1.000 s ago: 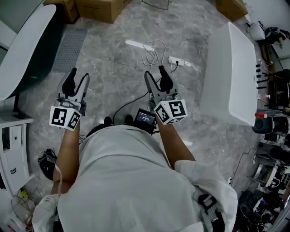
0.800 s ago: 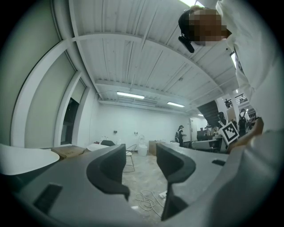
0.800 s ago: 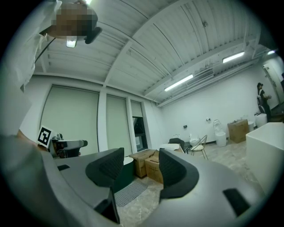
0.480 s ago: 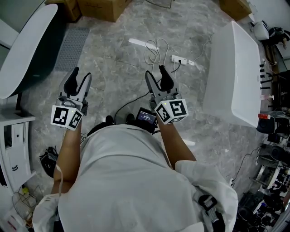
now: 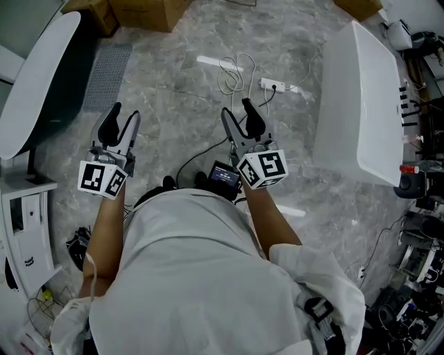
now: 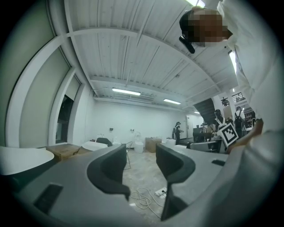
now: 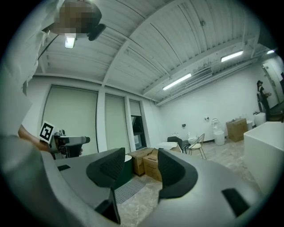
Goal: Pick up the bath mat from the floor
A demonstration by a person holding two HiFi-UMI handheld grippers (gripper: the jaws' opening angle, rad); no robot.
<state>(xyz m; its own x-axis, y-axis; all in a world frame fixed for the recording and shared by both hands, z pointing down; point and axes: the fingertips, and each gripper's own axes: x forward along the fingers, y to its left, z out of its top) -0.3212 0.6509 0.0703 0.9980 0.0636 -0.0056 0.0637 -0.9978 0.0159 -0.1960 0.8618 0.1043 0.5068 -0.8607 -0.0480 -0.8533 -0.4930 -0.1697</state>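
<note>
The bath mat [image 5: 107, 73] is a grey ribbed rectangle lying flat on the marble floor at the upper left, beside a dark-sided tub. It also shows in the right gripper view as a grey mat [image 7: 128, 189] low between the jaws, far off. My left gripper [image 5: 118, 119] is held at waist height, well short of the mat, open and empty [image 6: 140, 166]. My right gripper [image 5: 239, 114] is level with it further right, its jaws closing a little with nothing between them [image 7: 141, 170].
A white-rimmed bathtub [image 5: 35, 76] stands at the left and a white tub [image 5: 361, 104] at the right. Cardboard boxes [image 5: 149, 10] sit at the top. A power strip [image 5: 274, 87] and white cables [image 5: 236, 73] lie on the floor ahead. Equipment clutters the right edge.
Both grippers stay about where they were, pointing forward at waist height. The head view has drifted slightly, so the floor things sit a touch higher and further right.
</note>
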